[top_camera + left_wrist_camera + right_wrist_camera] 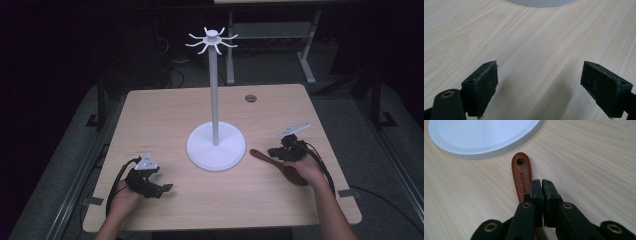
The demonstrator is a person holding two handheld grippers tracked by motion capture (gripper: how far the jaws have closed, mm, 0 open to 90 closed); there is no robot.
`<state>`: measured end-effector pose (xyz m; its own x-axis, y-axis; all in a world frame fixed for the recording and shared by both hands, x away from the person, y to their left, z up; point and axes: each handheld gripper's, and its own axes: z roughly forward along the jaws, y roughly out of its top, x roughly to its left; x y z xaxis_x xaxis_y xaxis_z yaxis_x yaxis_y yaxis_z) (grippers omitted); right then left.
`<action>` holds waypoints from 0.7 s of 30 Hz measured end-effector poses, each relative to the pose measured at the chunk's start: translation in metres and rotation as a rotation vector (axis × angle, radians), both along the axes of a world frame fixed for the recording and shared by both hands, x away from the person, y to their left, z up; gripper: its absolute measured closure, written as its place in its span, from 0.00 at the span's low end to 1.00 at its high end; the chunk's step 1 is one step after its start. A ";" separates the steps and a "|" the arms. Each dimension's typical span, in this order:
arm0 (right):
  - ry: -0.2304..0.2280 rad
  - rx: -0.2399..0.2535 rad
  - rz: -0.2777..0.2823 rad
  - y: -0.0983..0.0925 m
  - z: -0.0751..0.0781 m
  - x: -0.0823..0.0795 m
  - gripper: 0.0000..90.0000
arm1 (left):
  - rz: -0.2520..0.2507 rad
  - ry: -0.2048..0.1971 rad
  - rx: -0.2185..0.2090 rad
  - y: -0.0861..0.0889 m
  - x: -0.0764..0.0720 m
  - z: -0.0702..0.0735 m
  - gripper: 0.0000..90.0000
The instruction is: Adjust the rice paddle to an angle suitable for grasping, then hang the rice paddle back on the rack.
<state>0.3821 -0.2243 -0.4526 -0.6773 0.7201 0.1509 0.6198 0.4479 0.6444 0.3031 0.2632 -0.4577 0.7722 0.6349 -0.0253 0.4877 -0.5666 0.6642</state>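
A dark red wooden spoon (260,156) lies flat on the table, right of the white stand's round base (200,150). Its handle (521,173) has a hole at the end and points toward the base (484,135). My right gripper (541,182) hovers just over the handle, jaws pressed together with nothing between them; the handle passes beneath the left jaw. In the high view this gripper (274,151) sits over the spoon's middle. My left gripper (167,188) rests near the front left, open wide over bare wood (540,85).
The stand has a tall thin pole (214,95) topped by a ring of several hooks (212,40). A small dark round cap (250,98) is set in the table at the back. The base's edge (541,2) lies ahead of the left gripper.
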 end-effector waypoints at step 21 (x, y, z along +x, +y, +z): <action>0.051 -0.177 0.085 -0.001 0.024 -0.017 0.61 | -0.005 0.020 0.005 -0.001 0.001 -0.002 0.15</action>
<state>0.3649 -0.2251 -0.4291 -0.7313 0.6792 0.0626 0.6049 0.6034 0.5195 0.3038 0.2623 -0.4599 0.7749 0.6309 -0.0382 0.4980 -0.5722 0.6516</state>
